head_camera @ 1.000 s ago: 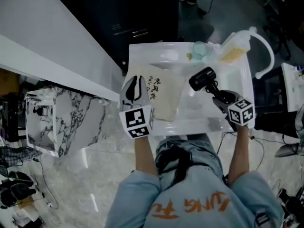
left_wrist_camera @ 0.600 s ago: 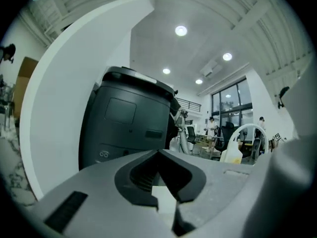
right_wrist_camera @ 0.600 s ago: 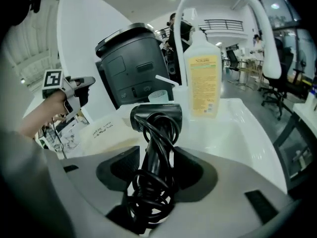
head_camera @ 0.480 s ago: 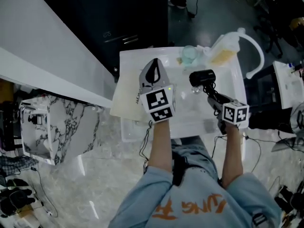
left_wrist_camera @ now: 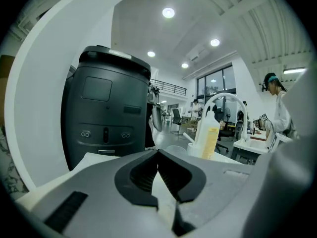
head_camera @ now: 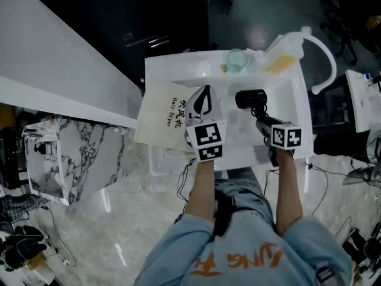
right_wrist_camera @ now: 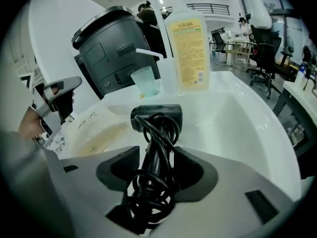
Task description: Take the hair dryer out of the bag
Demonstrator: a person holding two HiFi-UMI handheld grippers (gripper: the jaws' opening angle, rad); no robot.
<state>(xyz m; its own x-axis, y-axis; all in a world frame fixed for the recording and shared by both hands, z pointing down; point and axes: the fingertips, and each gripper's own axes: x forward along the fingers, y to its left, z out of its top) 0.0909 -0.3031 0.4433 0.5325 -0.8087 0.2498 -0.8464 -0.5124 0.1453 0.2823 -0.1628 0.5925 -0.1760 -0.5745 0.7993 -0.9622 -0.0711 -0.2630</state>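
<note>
The black hair dryer [head_camera: 250, 98] is out of the bag and hangs over the white sink basin [head_camera: 297, 109], its cord wound round the handle. My right gripper [head_camera: 261, 114] is shut on that handle; in the right gripper view the handle and cord [right_wrist_camera: 154, 175] sit between the jaws and the dryer's head [right_wrist_camera: 156, 117] points away. The cream bag [head_camera: 166, 115] printed "Hair Dryer" lies flat on the sink's left edge, also seen as the bag [right_wrist_camera: 91, 128]. My left gripper [head_camera: 204, 93] hovers just right of the bag, shut with nothing held [left_wrist_camera: 157, 152].
A soap bottle [head_camera: 281, 63] and a pale cup [head_camera: 236, 58] stand at the sink's back rim by a curved white faucet [head_camera: 326, 52]. A black bin [left_wrist_camera: 106, 113] stands behind the sink. A marble-patterned box [head_camera: 77, 154] sits on the floor at left. A person [left_wrist_camera: 277, 103] stands far right.
My left gripper left the bag, closed its jaws and moved right over the sink; the bag now lies uncovered. My right gripper rolled and sank a little with the dryer.
</note>
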